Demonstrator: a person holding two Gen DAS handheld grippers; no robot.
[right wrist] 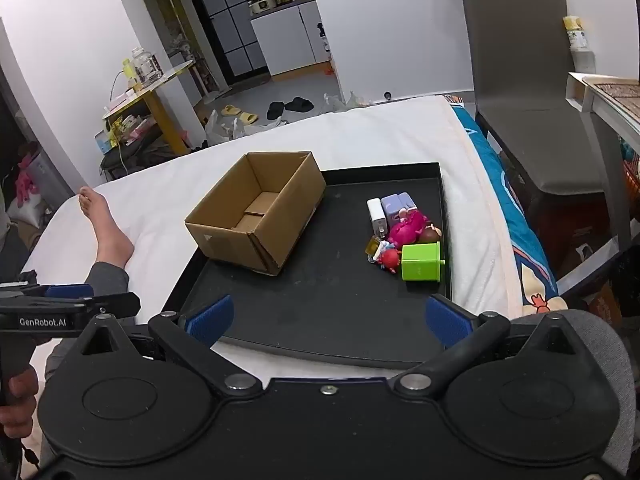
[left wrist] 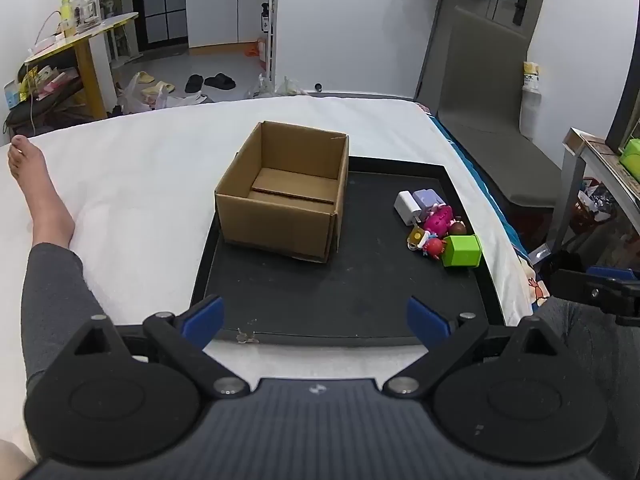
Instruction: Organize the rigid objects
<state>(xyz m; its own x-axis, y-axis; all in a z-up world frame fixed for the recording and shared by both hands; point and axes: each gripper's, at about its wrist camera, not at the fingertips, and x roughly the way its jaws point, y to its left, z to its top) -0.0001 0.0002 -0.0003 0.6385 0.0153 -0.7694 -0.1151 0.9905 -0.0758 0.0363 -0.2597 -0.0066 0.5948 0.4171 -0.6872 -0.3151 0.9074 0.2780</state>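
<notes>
An open cardboard box (left wrist: pixel 282 190) (right wrist: pixel 256 212), with nothing inside, stands on a black tray (left wrist: pixel 340 292) (right wrist: pixel 320 300) on the bed. At the tray's right side lies a small pile: a green cube (left wrist: pixel 462 251) (right wrist: pixel 420 262), a magenta toy (left wrist: pixel 438 218) (right wrist: pixel 408 227), a red figure (left wrist: pixel 434 246) (right wrist: pixel 390 258), a white charger (left wrist: pixel 406 206) (right wrist: pixel 378 212) and a lilac block (left wrist: pixel 428 199) (right wrist: pixel 398 203). My left gripper (left wrist: pixel 314 320) hangs open over the tray's near edge with nothing between its fingers. My right gripper (right wrist: pixel 328 318) is open too, short of the pile.
The tray rests on a white blanket (left wrist: pixel 140 184). A person's leg and bare foot (left wrist: pixel 36 188) (right wrist: pixel 106 226) lie at the left. A grey chair (right wrist: pixel 532 92) and a side table (right wrist: pixel 612 96) stand to the right of the bed.
</notes>
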